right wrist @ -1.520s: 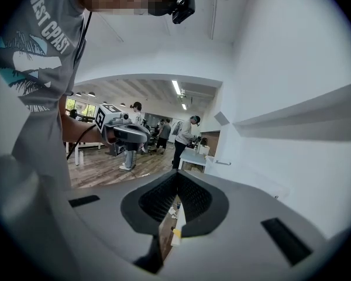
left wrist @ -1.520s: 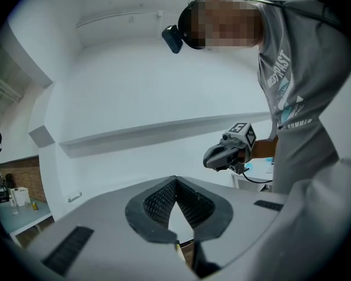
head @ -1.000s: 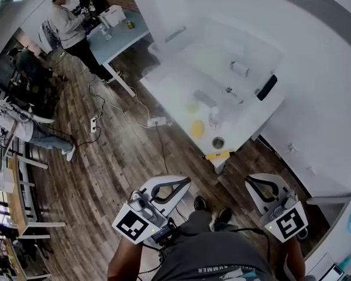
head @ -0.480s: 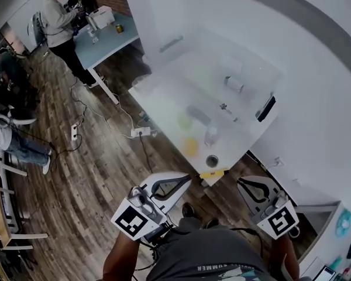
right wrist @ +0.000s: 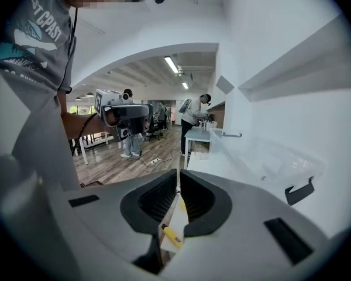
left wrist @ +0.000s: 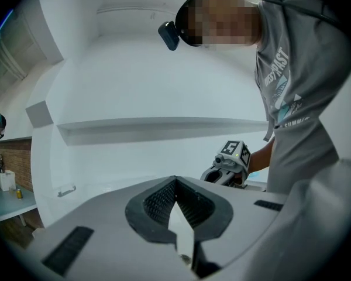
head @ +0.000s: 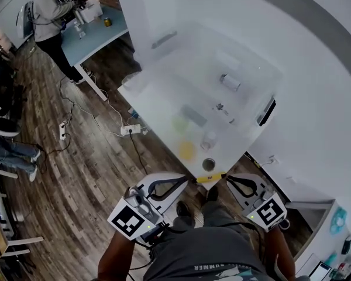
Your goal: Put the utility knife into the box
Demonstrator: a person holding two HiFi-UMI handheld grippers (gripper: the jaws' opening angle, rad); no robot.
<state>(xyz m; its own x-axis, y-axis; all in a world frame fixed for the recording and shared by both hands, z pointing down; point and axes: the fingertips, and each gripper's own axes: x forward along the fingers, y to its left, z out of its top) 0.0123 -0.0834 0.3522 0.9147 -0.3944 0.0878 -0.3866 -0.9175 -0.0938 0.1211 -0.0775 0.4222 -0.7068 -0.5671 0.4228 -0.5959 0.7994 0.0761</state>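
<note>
Your left gripper (head: 185, 180) hangs just off the near edge of the white table (head: 153, 92), jaws together with nothing between them. To its right, the yellow utility knife (head: 209, 178) lies on that same near edge, untouched. Next along, your right gripper (head: 228, 180) sits just off the table's near edge beside the knife, jaws pressed together and empty too. The clear plastic box (head: 193, 57) stands on the table's far half, well apart from the knife. My read is that nothing's done yet: the pickup, carry and drop are all ahead.
</note>
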